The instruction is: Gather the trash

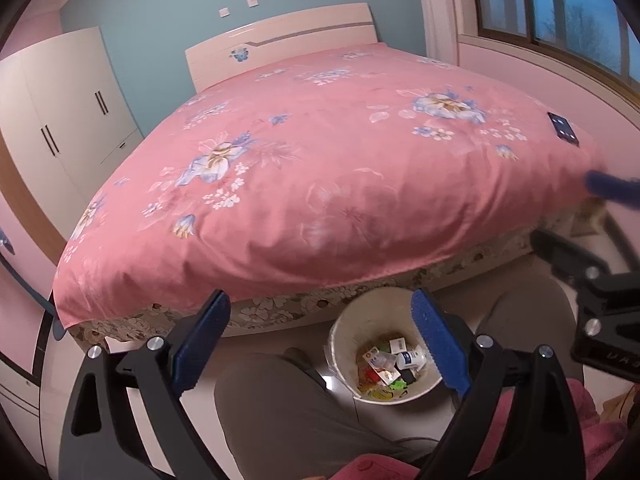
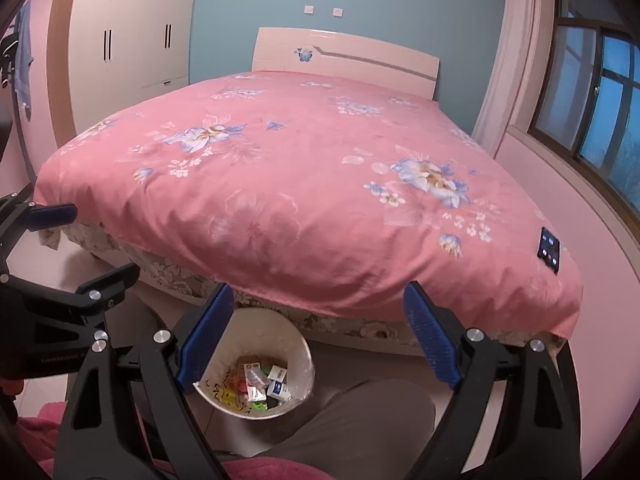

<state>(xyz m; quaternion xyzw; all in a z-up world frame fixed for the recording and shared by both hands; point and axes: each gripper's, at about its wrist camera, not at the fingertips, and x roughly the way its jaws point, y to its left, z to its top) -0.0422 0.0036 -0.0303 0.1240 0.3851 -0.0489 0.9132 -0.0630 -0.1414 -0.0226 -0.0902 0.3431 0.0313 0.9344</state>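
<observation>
Trash (image 1: 390,364) lay inside a round white bin (image 1: 340,332) that stood on the floor just beside the foot edge of the bed (image 1: 320,168). Contents visible through the bin's mouth included small cartons, a white bottle with a blue label, and scraps in green, red and yellow. In the right wrist view the same trash (image 2: 262,384) filled the bottom of the bin (image 2: 298,350), which sat below the overhanging edge of the pink floral cover.

Left gripper (image 1: 322,346) was held above the floor in front of the bed's foot edge, with its blue-padded jaws spread wide and nothing between them. The bin appeared partly behind its right-hand finger. Right gripper (image 2: 318,338) was held at a similar height beside it, its jaws likewise spread wide and empty, with the bin showing just inside its left-hand finger.

A dark phone (image 2: 550,250) with a lit screen lay on the cover near the bed's foot corner on the window side. The person's knee in grey trousers (image 1: 280,412) stood just beside the bin. A white wardrobe (image 2: 132,24) stood against the wall beyond the head end of the bed.
</observation>
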